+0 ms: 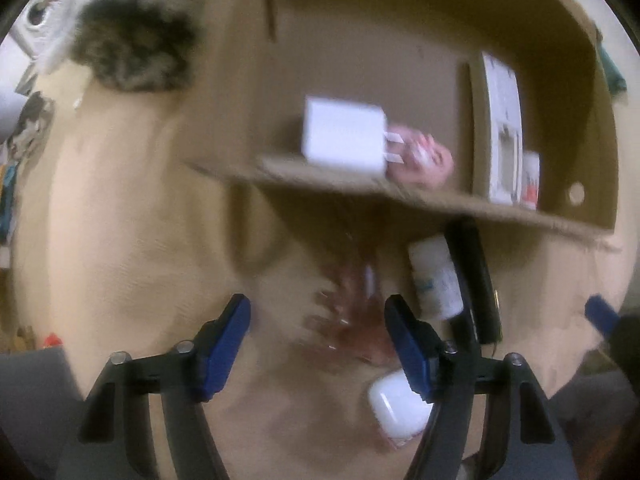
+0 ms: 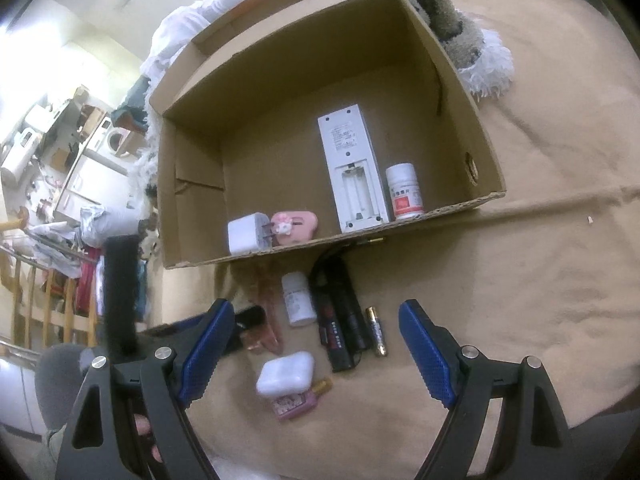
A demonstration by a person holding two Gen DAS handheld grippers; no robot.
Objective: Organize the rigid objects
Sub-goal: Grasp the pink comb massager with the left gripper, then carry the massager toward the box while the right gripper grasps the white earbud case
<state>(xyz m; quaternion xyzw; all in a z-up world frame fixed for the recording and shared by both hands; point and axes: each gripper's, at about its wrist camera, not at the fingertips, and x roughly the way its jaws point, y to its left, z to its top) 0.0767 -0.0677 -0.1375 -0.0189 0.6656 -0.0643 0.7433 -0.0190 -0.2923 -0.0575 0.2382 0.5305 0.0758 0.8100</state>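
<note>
Right wrist view: a cardboard box [image 2: 304,80] lies open on a tan cloth [image 2: 540,240], filling the frame from 10 to 2 o'clock. Inside, along its near wall, sit four things. A white charger [image 2: 248,234] is at the 9 o'clock end, its prongs pointing toward 3 o'clock at a pink case [image 2: 298,226] that touches them. A white remote [image 2: 352,168] lies back-up with its battery bay open; its long axis runs from 12 to 6 o'clock. A white pill bottle [image 2: 404,192] with a red label stands just beside it at 3 o'clock.

Outside the box, at 6 o'clock of its near wall, more things lie on the cloth. A second white bottle [image 2: 298,300] lies with its axis toward 12 o'clock. A black device [image 2: 338,312] lies beside it, long axis the same way. An AA battery [image 2: 377,330] is parallel, just at its 3 o'clock side. A white earbud case [image 2: 285,374] rests against a pink bottle [image 2: 296,400] at its 6 o'clock edge.

The right gripper [image 2: 316,352] hovers over these with its jaws spread wide, holding nothing.

Left wrist view, blurred: the left gripper [image 1: 318,344] is also wide open and empty, above a reddish object [image 1: 352,308] too smeared to name. The charger [image 1: 344,136] and remote [image 1: 504,136] show inside the box [image 1: 360,40].
</note>
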